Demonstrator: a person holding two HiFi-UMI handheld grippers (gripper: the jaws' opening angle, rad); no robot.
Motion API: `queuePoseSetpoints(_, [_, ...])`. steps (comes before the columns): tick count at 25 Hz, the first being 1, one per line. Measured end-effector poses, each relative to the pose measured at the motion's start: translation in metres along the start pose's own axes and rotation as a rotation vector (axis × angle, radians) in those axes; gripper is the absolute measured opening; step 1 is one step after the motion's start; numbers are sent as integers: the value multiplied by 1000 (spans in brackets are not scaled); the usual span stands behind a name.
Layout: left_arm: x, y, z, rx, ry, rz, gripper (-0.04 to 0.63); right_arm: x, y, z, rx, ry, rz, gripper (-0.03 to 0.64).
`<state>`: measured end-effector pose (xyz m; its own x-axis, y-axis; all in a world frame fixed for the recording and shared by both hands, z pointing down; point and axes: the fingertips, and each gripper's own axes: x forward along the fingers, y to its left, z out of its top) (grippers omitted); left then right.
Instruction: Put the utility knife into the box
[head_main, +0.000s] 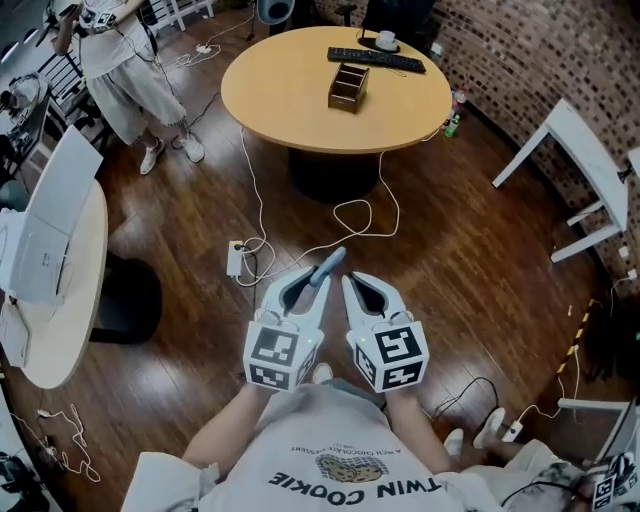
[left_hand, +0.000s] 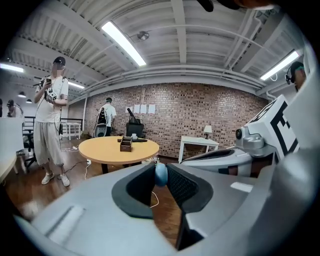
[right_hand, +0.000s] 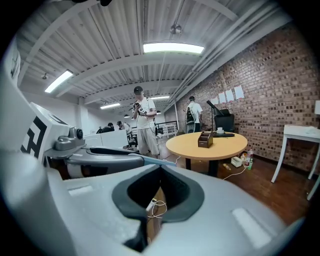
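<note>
The utility knife (head_main: 327, 268), blue-grey, sticks forward out of my left gripper (head_main: 316, 282), which is shut on it; its rounded blue end shows between the pads in the left gripper view (left_hand: 161, 175). My right gripper (head_main: 353, 284) is held close beside the left, jaws shut with nothing between them (right_hand: 160, 168). Both hang above the wooden floor in front of the person's body. The box (head_main: 348, 86), a small dark wooden organiser, stands on the round table (head_main: 270, 100) well ahead. It also appears far off as the box (left_hand: 126, 144) and the box (right_hand: 204, 139).
A keyboard (head_main: 376, 60) and a cup (head_main: 386, 40) lie behind the box. White cables (head_main: 345, 215) and a power strip (head_main: 235, 259) lie on the floor between me and the table. A person (head_main: 125, 70) stands at the left, a white table (head_main: 575, 150) at the right.
</note>
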<state>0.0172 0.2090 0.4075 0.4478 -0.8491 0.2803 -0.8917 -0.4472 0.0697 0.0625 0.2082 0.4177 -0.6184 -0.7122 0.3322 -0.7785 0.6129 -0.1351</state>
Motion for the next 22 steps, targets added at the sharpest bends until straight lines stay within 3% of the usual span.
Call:
queuePoseSetpoints(12, [60,38,12,-3,9,-69,74,56,-37,14,15,16,-65,0])
queuePoseSetpoints(22, [115,120,29,-5,28,-154,74,146,-53,43,45,36,-145,2])
